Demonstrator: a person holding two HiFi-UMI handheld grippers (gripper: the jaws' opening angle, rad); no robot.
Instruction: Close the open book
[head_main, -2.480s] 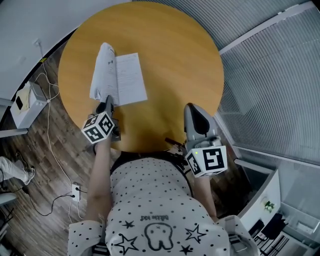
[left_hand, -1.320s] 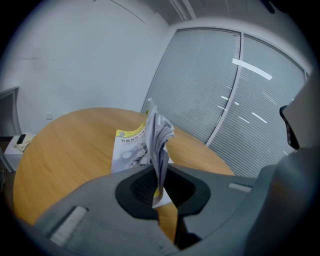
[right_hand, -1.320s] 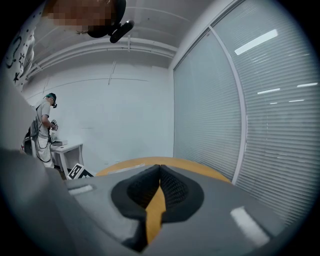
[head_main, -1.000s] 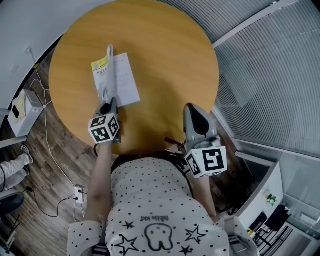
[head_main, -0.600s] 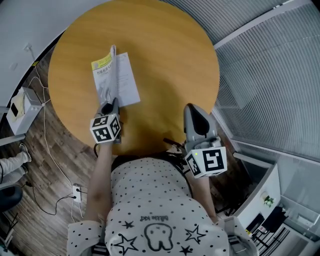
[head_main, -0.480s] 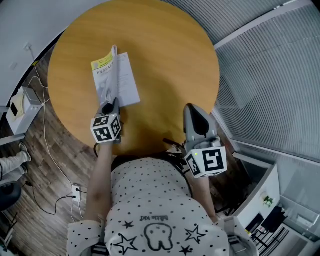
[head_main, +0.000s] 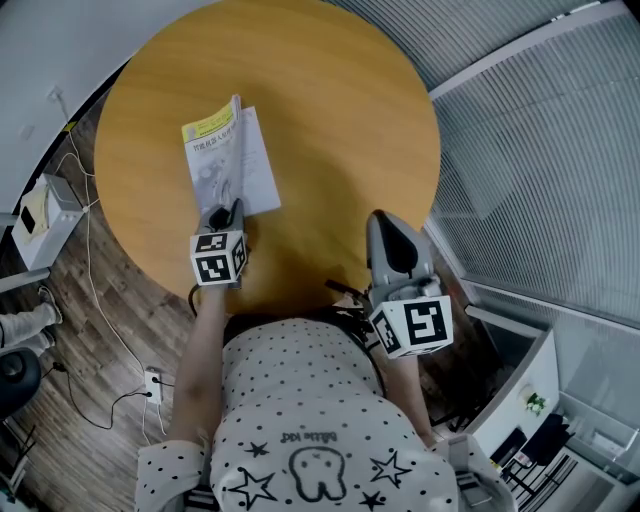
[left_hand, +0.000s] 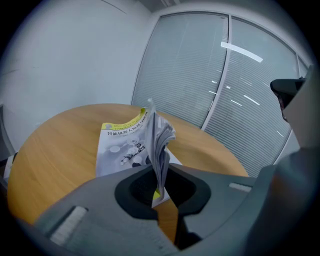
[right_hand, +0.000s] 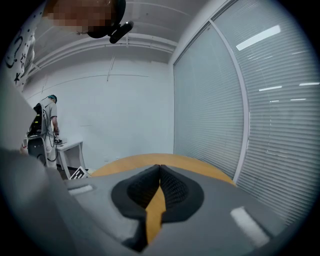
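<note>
1. The round table (head_main: 340, 120) has a smooth, orange-brown wooden top.
2. The book (head_main: 222, 160) is a thin paperback with a glossy grey-white cover and a yellow band at its far end. It sits half open on the table's left part, its pages standing in a fanned, curling sheaf.
3. The left gripper (left_hand: 158, 194) pinches the sheaf's near bottom edge between textured black pads.
4. The right gripper (right_hand: 159, 172), of grey plastic, hangs over the table's near rim, jaws pressed together on nothing.

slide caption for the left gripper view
Half-closed grey-and-yellow paperback book on round wooden table, its raised pages pinched by the left gripper.
</note>
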